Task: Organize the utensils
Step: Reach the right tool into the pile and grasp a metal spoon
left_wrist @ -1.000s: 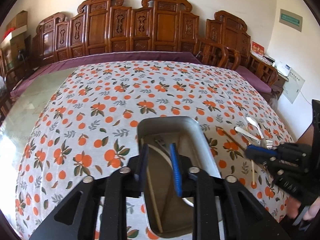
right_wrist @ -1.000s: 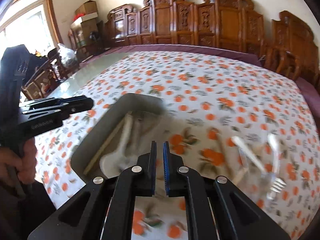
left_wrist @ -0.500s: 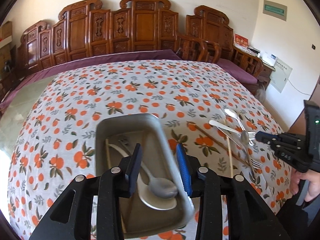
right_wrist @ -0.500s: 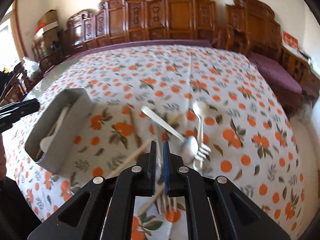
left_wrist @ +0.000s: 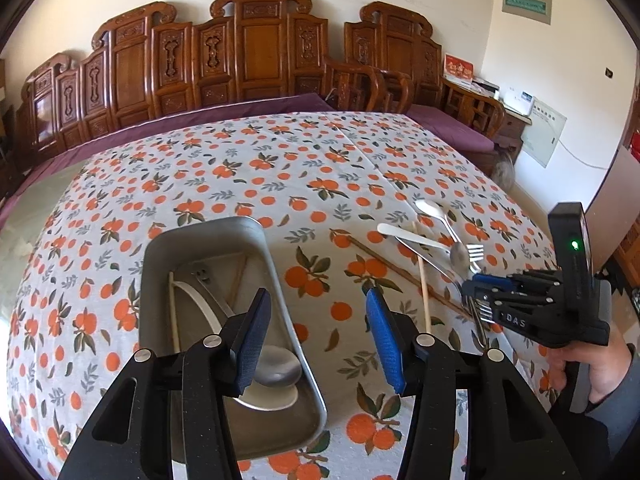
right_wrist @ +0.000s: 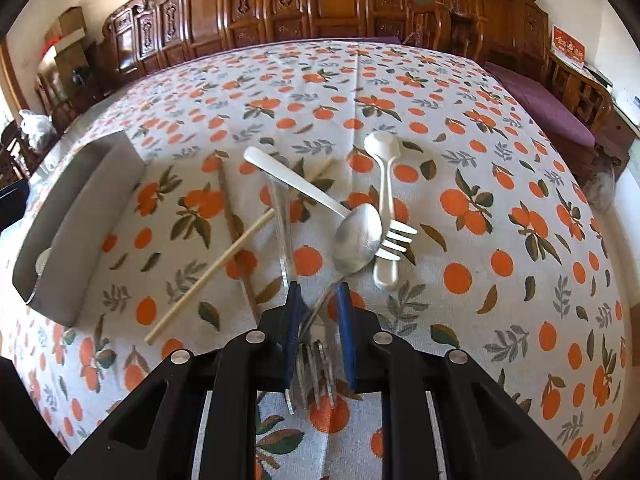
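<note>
A metal tray (left_wrist: 276, 264) holds a metal spoon (left_wrist: 276, 368), a white spoon and chopsticks. My left gripper (left_wrist: 316, 336) is open and empty above the tray's right rim. To the right lies a pile of utensils: a metal spoon (right_wrist: 358, 236), a white spoon (right_wrist: 386, 172), a white fork (right_wrist: 304, 188), a metal fork (right_wrist: 314, 364), a pale chopstick (right_wrist: 212, 268) and a dark chopstick (right_wrist: 232, 224). My right gripper (right_wrist: 318, 304) is low over the pile, slightly open, its fingers on either side of the metal spoon's handle and the metal fork. The tray also shows in the right wrist view (right_wrist: 76, 216).
The table wears an orange-print cloth (left_wrist: 280, 168). Carved wooden chairs (left_wrist: 248, 52) line its far side. A purple bench (left_wrist: 456, 128) stands at the right. The right gripper also shows in the left wrist view (left_wrist: 472, 292).
My left gripper has opened wide and drawn back from the tray. My right gripper has swung from the tray to the utensil pile, dropped low and opened slightly around the metal spoon's handle.
</note>
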{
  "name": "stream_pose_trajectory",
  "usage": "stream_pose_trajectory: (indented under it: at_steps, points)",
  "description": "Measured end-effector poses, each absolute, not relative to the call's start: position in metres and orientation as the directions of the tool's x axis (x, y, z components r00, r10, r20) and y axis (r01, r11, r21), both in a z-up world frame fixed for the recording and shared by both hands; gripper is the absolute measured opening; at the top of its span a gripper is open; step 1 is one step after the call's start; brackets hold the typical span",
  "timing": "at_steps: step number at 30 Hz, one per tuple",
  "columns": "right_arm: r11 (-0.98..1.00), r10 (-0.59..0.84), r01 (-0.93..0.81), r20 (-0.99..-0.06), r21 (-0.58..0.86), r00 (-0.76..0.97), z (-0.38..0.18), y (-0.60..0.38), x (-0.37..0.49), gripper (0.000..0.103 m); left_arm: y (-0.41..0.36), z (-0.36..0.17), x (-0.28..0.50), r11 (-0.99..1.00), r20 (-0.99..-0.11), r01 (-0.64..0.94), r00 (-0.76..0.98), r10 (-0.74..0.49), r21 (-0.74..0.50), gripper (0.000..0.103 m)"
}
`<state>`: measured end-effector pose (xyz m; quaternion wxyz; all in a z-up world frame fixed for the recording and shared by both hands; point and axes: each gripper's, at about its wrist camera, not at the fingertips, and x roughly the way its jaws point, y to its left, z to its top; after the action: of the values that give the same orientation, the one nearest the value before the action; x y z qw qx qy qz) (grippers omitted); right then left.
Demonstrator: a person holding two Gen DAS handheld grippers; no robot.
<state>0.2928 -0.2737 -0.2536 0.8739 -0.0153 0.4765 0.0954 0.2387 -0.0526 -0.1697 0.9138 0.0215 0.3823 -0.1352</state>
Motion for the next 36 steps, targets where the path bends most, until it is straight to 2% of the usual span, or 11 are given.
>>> stream_pose_trajectory:
  at_steps: [16,22,25,36]
  points:
    - [0.993,0.054,-0.117,-0.853,-0.009,0.519,-0.26,-0.266,0.303,0.023,-0.074,-0.179,0.232,0.951,-0.72,0.307,0.651,-0.241,-0.039,0.047]
    - [0.995,0.071,-0.101,-0.861,0.023,0.504,-0.259,-0.273,0.3,0.008,-0.08,-0.179,0.229,0.947,-0.72,0.32,0.65,-0.244,-0.032,0.047]
    - [0.994,0.083,-0.1,-0.862,0.038,0.5,-0.259,-0.277,0.299,0.004,-0.082,-0.18,0.229,0.945,-0.72,0.326,0.649,-0.245,-0.027,0.047]
    - [0.99,0.116,-0.126,-0.835,0.057,0.538,-0.245,-0.287,0.288,0.004,-0.085,-0.181,0.228,0.943,-0.722,0.332,0.648,-0.243,-0.019,0.047]
